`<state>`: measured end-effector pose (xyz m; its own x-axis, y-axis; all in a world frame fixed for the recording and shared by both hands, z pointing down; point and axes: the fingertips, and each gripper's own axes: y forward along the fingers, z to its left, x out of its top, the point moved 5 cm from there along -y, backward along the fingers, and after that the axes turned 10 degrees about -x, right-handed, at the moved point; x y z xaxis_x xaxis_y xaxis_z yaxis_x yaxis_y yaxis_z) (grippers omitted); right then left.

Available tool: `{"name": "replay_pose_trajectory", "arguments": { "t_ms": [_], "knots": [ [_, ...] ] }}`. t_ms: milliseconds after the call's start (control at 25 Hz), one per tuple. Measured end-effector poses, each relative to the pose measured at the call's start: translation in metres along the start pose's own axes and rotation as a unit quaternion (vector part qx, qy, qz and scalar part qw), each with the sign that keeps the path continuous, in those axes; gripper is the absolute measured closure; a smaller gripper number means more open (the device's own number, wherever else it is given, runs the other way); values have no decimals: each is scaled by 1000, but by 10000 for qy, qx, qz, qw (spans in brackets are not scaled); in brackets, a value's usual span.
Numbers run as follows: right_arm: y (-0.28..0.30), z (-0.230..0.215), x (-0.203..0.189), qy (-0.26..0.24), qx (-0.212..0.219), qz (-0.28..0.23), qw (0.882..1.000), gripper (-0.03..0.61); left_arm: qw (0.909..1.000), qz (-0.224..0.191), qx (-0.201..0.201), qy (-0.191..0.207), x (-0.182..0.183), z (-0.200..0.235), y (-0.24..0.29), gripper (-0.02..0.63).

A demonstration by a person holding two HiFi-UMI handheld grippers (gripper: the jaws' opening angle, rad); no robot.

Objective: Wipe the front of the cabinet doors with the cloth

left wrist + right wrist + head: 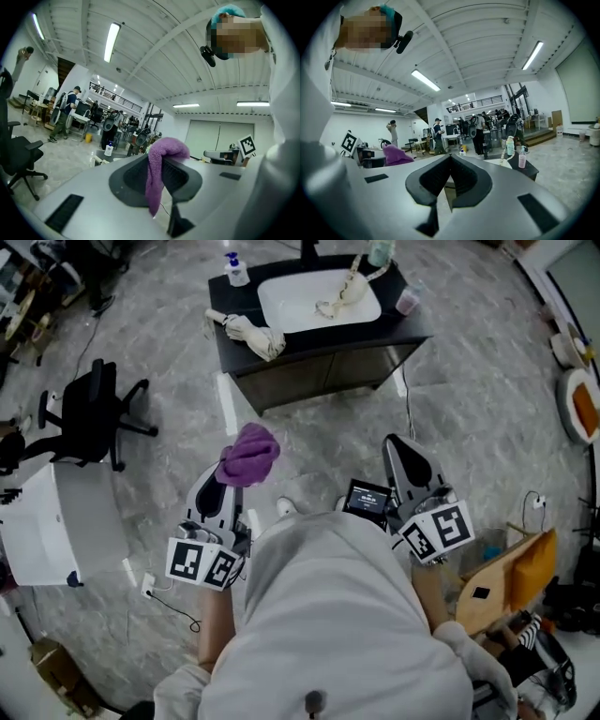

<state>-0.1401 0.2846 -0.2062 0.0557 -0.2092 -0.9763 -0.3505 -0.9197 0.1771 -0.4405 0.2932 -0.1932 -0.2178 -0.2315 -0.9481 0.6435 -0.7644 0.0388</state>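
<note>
Left gripper (223, 486) jaws clamped on purple fluffy cloth (249, 452), cloth bunched at tips, likely for wiping. Right gripper (408, 460) jaws pressed together, empty, idle. Dark wooden cabinet doors (323, 376) at 12 o'clock, well apart; approach needed.

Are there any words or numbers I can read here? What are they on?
None can be read.
Small screen: glowing print, too small to read.
Pump bottle: label too blurred.
Marker cubes: black-and-white squares only, no letters.
</note>
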Motion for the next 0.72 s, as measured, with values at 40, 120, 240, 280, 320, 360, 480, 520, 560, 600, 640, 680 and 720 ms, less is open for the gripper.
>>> {"name": "replay_pose_trajectory", "arguments": {
  "t_ms": [40,120,240,280,320,360,480,520,560,600,640,680,720],
  "knots": [
    [1,-3,1,-33,63,-23,10000,551,10000,4,55,7,-1,-1,2,557],
    [1,-12,0,10,161,-57,9999,551,9999,69,102,10,-8,-9,10,557],
    [-15,-32,-7,233,212,4,9995,552,9998,204,13,-20,-19,-36,33,557],
    [-21,-39,-9,309,223,48,9993,552,9997,235,-36,-22,-20,-47,43,557],
    [-27,-45,-11,367,245,86,9990,552,9997,239,-84,-20,-19,-58,54,557],
    [-32,-53,-13,399,275,118,9988,552,9997,211,-131,-14,-18,-69,65,557],
    [-41,-77,-19,445,378,173,9981,552,9996,55,-272,30,-15,-103,97,557],
    [-43,-84,-21,454,425,176,9979,551,9995,24,-297,55,-15,-113,104,557],
    [-44,-91,-23,451,479,174,9977,552,9995,8,-306,85,-17,-123,109,557],
    [-45,-96,-25,439,538,169,9974,552,9995,4,-300,115,-18,-131,112,557],
    [-47,-101,-26,420,597,162,9972,552,9995,12,-278,141,-20,-139,112,557],
    [-49,-105,-25,397,653,151,9970,552,9996,29,-235,154,-22,-145,110,557],
    [-51,-108,-24,369,703,138,9967,551,9997,45,-170,146,-24,-150,106,557]
  ]
}}
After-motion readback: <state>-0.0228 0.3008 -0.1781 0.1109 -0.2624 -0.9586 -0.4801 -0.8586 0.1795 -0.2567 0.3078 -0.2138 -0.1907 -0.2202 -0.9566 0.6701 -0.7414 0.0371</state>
